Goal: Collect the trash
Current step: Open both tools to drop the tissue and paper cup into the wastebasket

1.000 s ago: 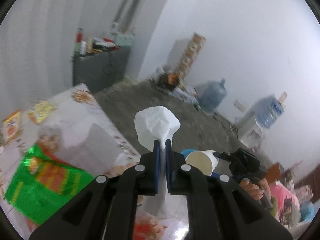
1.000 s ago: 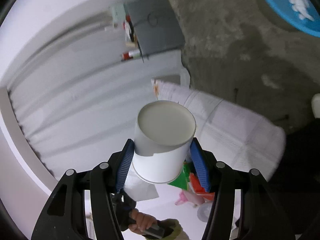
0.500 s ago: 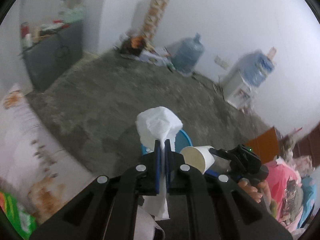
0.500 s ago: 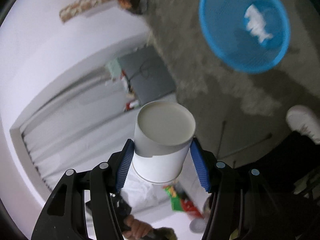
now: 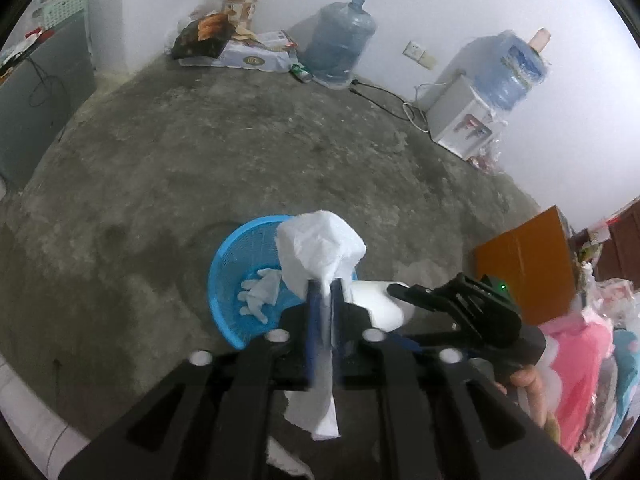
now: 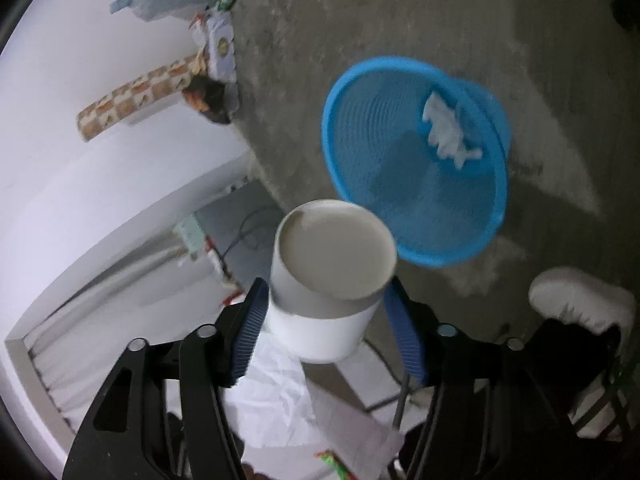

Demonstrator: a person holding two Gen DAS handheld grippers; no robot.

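Left gripper (image 5: 325,292) first: its blue pads are parting around the crumpled white tissue (image 5: 320,254), and the paper sits loose between them, a tail hanging below. It hovers over the blue mesh wastebasket (image 5: 224,264), which stands on the concrete floor with a white glove (image 5: 260,294) already lying inside.

Right gripper (image 6: 334,314) now: jaws spreading too, a clear gap on each side of the white paper cup (image 6: 326,280), so the pads no longer press it. The cup tilts toward the basket rim, but in the right wrist view it sits just short of the opening, not plainly above it.

Here's the worry: that cup could clip the near rim and bounce onto the floor, or tip a light basket over. The tissue is featherweight; it may cling to a pad or drift wide as it falls. Both hands crowd the same opening, so a knock between the grippers is possible.

Any writing? A flat white package (image 5: 256,60) by the far wall carries a round emblem, too small to read. Nothing legible on the cup.
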